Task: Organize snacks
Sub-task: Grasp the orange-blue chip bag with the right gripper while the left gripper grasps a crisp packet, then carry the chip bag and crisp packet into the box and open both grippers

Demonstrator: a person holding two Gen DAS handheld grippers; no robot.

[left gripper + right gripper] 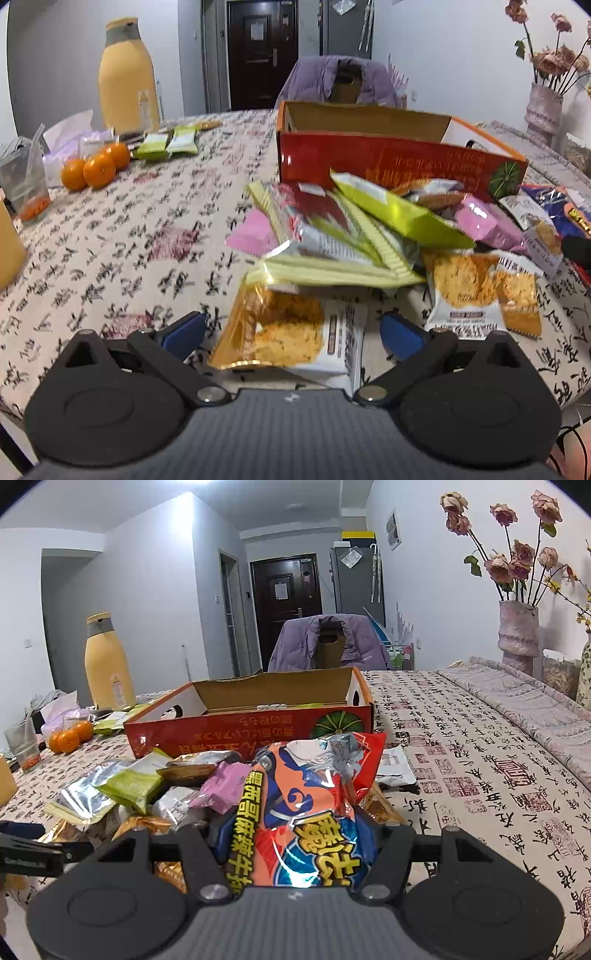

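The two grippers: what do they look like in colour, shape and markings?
The left gripper has a grey ribbed body, two black rounded housings with raised discs, black linkage arms with silver pivot pins, and blue fingers. The right gripper has the same grey ribbed body, black housings and silver pins; the colour of its fingers is hidden.

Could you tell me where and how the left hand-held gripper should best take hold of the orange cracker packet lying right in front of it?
I would grip the orange cracker packet across its short width near the middle, coming from its near end, where the left hand-held gripper is. It lies flat and lengthwise between the open fingers, with bare tablecloth on both sides, so closing should pinch it cleanly.
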